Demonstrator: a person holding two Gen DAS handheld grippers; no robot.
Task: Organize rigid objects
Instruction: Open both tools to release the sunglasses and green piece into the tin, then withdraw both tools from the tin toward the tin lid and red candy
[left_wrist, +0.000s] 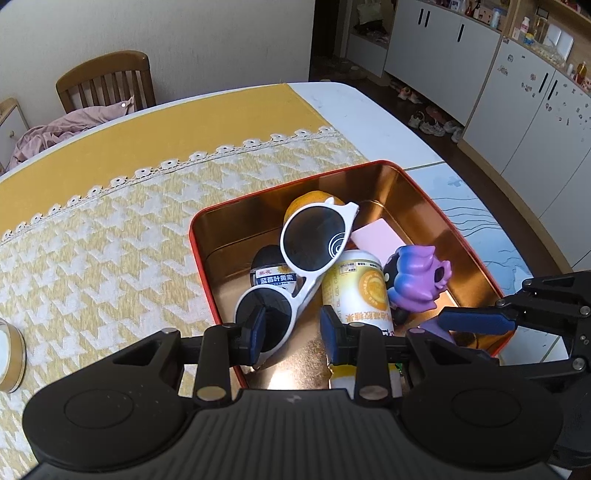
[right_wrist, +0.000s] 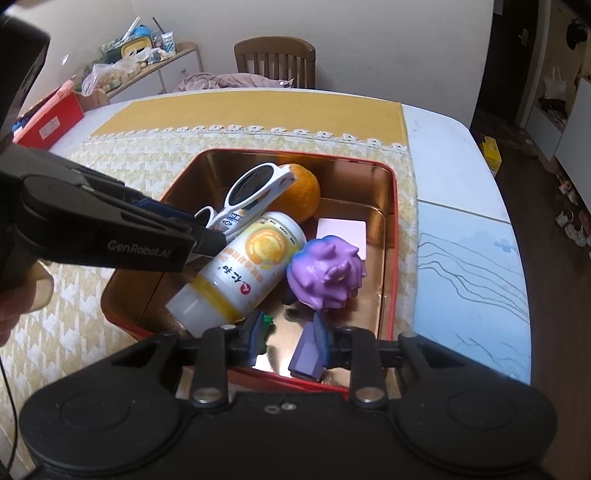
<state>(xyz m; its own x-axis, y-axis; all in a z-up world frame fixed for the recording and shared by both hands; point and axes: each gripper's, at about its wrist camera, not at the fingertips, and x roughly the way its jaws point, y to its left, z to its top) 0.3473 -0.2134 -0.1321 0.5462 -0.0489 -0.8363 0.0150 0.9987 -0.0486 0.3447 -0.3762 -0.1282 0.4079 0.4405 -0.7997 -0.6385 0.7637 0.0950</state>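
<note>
Both grippers tilt steeply down over a red tin (left_wrist: 207, 236) with a gold interior, standing on a yellow-and-white cloth on the surface (left_wrist: 369, 107).

The left gripper (left_wrist: 293, 330) reaches in from the tin's near left corner, jaws narrowly parted; one blue pad lies against the lower lens of the white sunglasses (left_wrist: 314, 236), the other beside a yellow-and-white bottle (left_wrist: 356, 288). Whether the pads press the frame is unclear.

The right gripper (right_wrist: 286, 343) hangs at the tin's near rim, jaws slightly apart, a purple block (right_wrist: 306, 356) against its right pad; a firm grip cannot be confirmed.

Inside the tin lie the sunglasses, the bottle, an orange (right_wrist: 301, 192), a pink box (right_wrist: 341, 232) and a purple figurine (right_wrist: 325, 275).

A dark-capped jar (left_wrist: 271, 271) is half hidden under the sunglasses, a green object (right_wrist: 266, 323) mostly hidden behind a pad.
</note>
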